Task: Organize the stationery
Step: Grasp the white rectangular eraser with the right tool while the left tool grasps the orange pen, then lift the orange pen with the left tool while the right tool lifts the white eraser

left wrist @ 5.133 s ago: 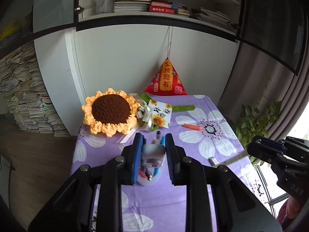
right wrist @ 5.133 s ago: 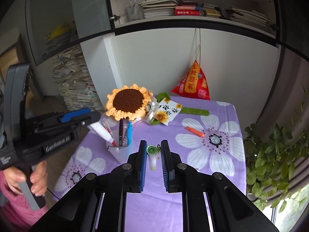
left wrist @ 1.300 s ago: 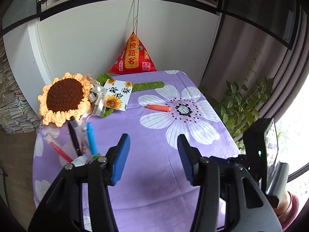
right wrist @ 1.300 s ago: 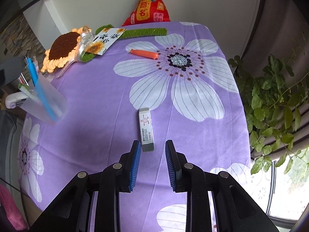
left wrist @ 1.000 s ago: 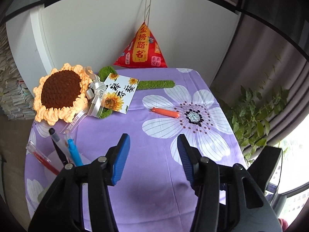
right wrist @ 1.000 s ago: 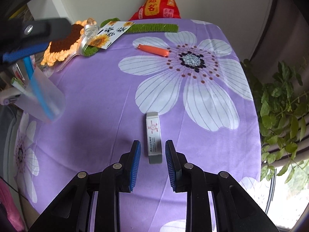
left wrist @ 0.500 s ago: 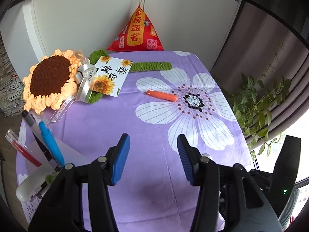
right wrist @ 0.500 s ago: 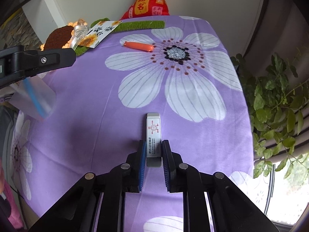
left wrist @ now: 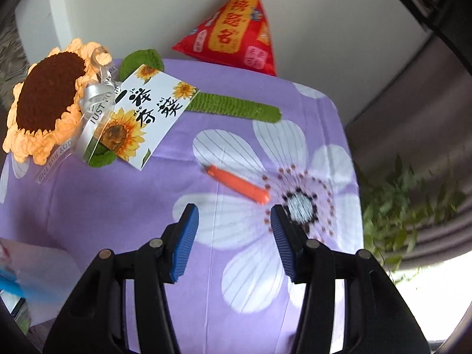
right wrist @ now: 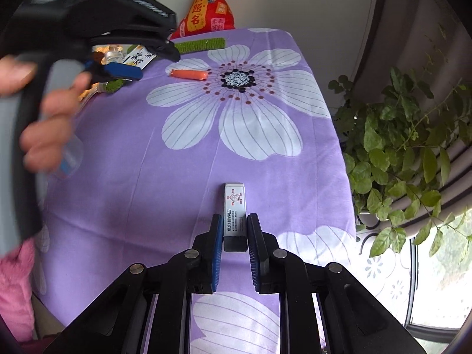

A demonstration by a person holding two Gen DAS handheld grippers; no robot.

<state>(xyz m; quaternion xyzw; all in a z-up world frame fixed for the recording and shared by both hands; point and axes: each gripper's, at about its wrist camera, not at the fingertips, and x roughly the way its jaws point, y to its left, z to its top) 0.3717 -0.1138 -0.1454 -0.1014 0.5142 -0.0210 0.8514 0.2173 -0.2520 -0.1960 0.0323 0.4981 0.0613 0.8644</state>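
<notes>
Only my right wrist view shows the white eraser [right wrist: 234,215], low at centre, its near end pinched between the right gripper [right wrist: 234,233] fingers. That view also catches the person's hand [right wrist: 47,112] on the left gripper [right wrist: 138,62] at upper left. From my left wrist view, the left gripper [left wrist: 234,236] fingers stand apart and empty, just below the orange pen [left wrist: 239,184]. The counter [right wrist: 177,177] wears a purple flowered cloth; a crocheted sunflower [left wrist: 47,103] lies at upper left, and a plant [right wrist: 413,153] stands at right.

One eraser [right wrist: 235,206], one orange pen [left wrist: 237,183], one crocheted sunflower [left wrist: 44,103], one red pouch [left wrist: 236,32].
</notes>
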